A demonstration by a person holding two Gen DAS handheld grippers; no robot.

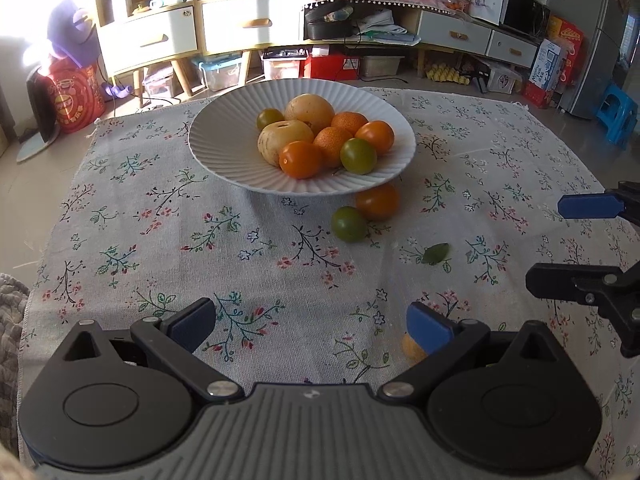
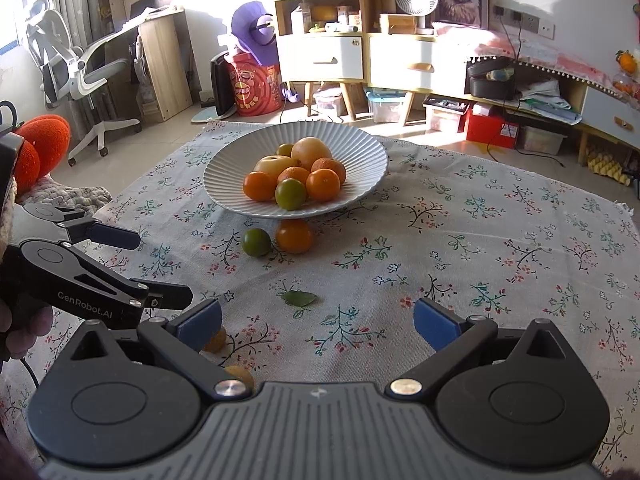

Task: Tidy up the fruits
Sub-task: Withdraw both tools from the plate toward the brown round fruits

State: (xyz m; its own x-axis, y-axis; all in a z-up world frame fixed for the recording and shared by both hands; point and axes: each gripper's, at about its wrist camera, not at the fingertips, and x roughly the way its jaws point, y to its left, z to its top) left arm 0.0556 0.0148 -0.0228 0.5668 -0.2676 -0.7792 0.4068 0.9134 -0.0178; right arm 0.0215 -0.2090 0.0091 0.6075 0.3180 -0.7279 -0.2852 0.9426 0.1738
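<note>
Both hand-held grippers, left (image 1: 310,322) and right (image 2: 318,320), hover wide open and empty before the white plate (image 2: 224,184) heaped with fruit; an orange (image 2: 294,236) and a green fruit (image 2: 256,242) lie on the surface just beside its near rim.

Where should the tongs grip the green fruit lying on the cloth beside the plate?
Grip the green fruit across its widest middle, coming from above and its near side. It is round; the orange fruit sits close on its right, the plate rim behind.
</note>
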